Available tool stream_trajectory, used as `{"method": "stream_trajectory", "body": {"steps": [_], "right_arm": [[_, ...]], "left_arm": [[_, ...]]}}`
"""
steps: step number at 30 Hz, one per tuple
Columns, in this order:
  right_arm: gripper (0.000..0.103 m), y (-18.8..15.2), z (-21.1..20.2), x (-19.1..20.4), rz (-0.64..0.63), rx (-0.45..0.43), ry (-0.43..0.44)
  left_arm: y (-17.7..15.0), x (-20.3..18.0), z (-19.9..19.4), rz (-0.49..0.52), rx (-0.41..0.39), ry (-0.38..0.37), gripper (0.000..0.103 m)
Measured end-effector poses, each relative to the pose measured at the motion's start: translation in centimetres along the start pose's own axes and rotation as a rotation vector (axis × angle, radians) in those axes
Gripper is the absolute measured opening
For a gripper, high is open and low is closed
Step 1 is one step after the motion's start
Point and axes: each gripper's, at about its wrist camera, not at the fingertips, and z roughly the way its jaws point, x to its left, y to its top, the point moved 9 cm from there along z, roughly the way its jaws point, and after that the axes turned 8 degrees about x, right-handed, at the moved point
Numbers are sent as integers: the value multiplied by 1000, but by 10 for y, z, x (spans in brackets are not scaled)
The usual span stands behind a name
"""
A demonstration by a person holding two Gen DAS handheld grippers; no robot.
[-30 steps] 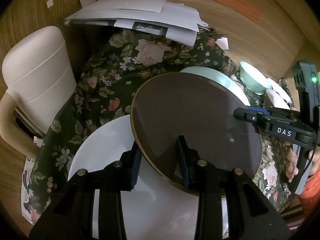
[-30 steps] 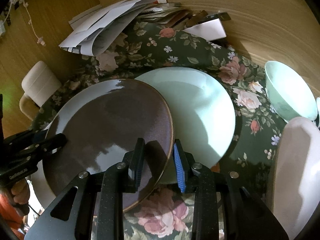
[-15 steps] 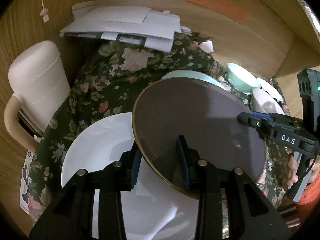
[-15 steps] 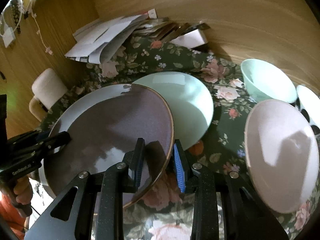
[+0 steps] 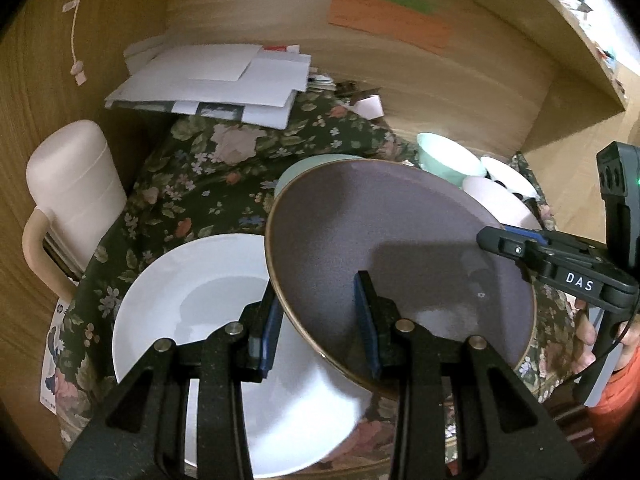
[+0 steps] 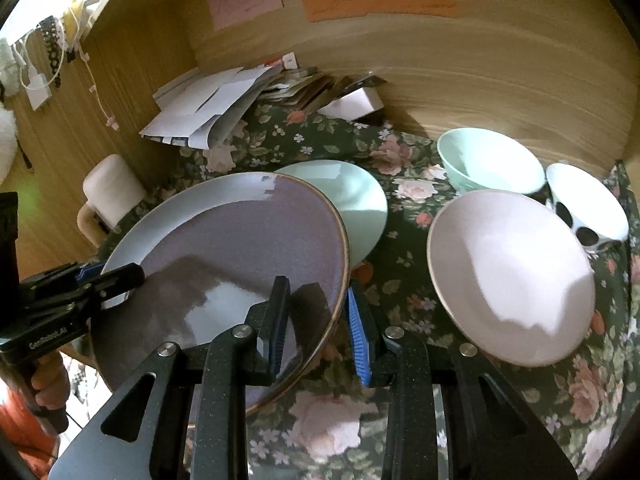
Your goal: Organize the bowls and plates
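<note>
The purple plate (image 5: 400, 256) hangs in the air between my two tongs, tilted, above the floral-clothed desk (image 6: 400, 168). My left tongs (image 5: 320, 320) are clamped over its near-left rim, one pad on the face and one beneath; my right tongs (image 6: 316, 320) pinch the opposite rim the same way. So both are closed on the plate, and neither hand is nearer: it spans them.

What matters for the next move is what lies below. In the left view the white plate (image 5: 192, 300) sits under and to the left of the purple one, partly covered by it. The mint plate (image 6: 352, 200) lies just beyond its far edge. The pink bowl (image 6: 508, 272), mint bowl (image 6: 488, 160) and spotted bowl (image 6: 588, 208) are off to the right. I judge either plate could take the stack; the carry must stay level across both grips.
</note>
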Motion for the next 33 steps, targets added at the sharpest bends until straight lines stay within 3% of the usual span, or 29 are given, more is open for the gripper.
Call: {"method": "stream_trajectory", "body": {"steps": [15, 33], "right_arm": [[26, -28, -33, -20, 26, -44, -12], [26, -76, -36, -48, 91, -4, -31]], "left_arm": [[-18, -37, -15, 22, -14, -26, 35], [-52, -75, 0, 58, 41, -51, 35]]}}
